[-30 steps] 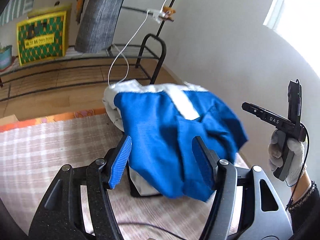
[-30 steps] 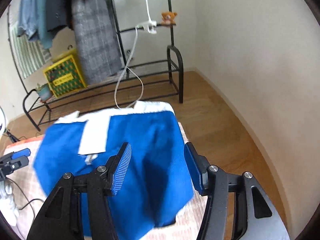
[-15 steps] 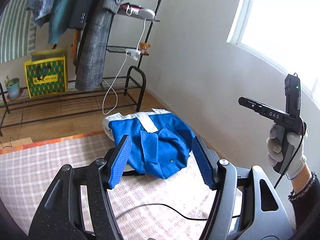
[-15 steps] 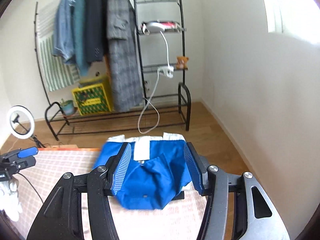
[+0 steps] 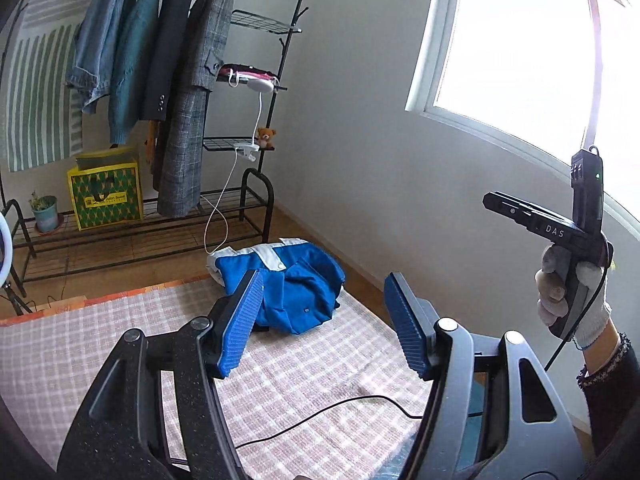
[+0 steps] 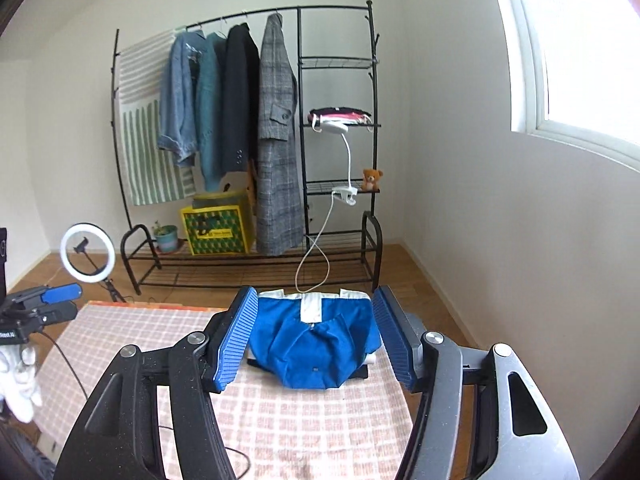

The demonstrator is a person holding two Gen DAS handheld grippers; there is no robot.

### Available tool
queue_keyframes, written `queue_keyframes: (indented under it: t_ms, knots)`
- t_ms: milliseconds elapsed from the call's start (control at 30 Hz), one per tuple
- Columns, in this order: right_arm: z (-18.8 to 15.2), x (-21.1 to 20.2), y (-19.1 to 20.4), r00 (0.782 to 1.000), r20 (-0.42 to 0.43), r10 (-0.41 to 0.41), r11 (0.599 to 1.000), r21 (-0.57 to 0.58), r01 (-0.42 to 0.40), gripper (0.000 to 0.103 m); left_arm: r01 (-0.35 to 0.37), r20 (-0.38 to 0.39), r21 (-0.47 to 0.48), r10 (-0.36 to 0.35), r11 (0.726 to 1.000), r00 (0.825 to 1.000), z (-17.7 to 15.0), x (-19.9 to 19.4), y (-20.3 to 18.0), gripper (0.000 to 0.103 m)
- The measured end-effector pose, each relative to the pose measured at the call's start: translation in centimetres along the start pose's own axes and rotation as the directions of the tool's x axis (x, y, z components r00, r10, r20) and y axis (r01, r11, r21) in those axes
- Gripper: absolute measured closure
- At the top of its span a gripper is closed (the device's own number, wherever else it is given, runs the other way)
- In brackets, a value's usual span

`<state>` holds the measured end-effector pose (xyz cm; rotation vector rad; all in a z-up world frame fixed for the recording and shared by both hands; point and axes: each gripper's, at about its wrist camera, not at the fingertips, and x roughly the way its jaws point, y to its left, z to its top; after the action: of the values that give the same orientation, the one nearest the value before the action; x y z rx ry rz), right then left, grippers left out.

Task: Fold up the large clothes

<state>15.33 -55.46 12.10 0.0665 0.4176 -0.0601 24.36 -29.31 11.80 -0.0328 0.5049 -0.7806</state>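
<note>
Though beyond both tools, garment (image 6: 316, 344)

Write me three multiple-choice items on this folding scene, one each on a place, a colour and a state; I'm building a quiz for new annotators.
1. Where does the blue garment lie?
A. on the far end of the checked cloth
B. on the wooden floor
C. hung on the clothes rack

2. What colour is the band at the garment's top edge?
A. red
B. white
C. black

3. How do the jaws of the right gripper stand?
A. shut on the garment
B. shut on nothing
C. apart, holding nothing

Answers: 1 A, it sits bunched at the cloth's far edge; 2 B, a white strip runs along its top; 3 C, both blue pads stand wide apart, with the garment lying beyond them.
</note>
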Motion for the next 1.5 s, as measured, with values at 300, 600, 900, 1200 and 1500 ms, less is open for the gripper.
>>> queue_keyframes:
  t_ms: [300,600,900,1200,1500]
  knots:
    - [-2.0,-6.7,2.9,1.0,-0.006,-0.021,1.0,-0.014,0.021,0.036,-0.041,-0.001,0.081,0.041,0.996,0.999,-2.0,-6.3,-4.6,0.037]
    - [-6.1,-8.7,6.4,0.999,-0.037,-0.027,0.999,-0.02,0.026,0.027,-0.117,-0.018,0.167,0.122,0.979,0.992,-7.6,-8.7,-6.3,0.03]
    - [-9.7,-7.5,8.6,0.997,-0.039,-0.063,0.998,0.017,0.063,0.022,-0.13,-0.019,0.181,0.135,0.975,0.991,-10.5,-8.9,-5.4,0.016]
    - [-12.8,-4.5,10.9,0.985,-0.052,-0.166,0.986,0.021,0.167,0.019,-0.175,-0.036,0.155,0.182,0.972,0.983,-13.4,-6.1,-1.9,0.002]
    - [-16.3,0.4,11.6,0.973,-0.092,-0.213,0.972,0.081,0.22,0.018,-0.215,-0.097,0.086,0.223,0.973,0.97,-17.2,-1.8,2.6,0.0]
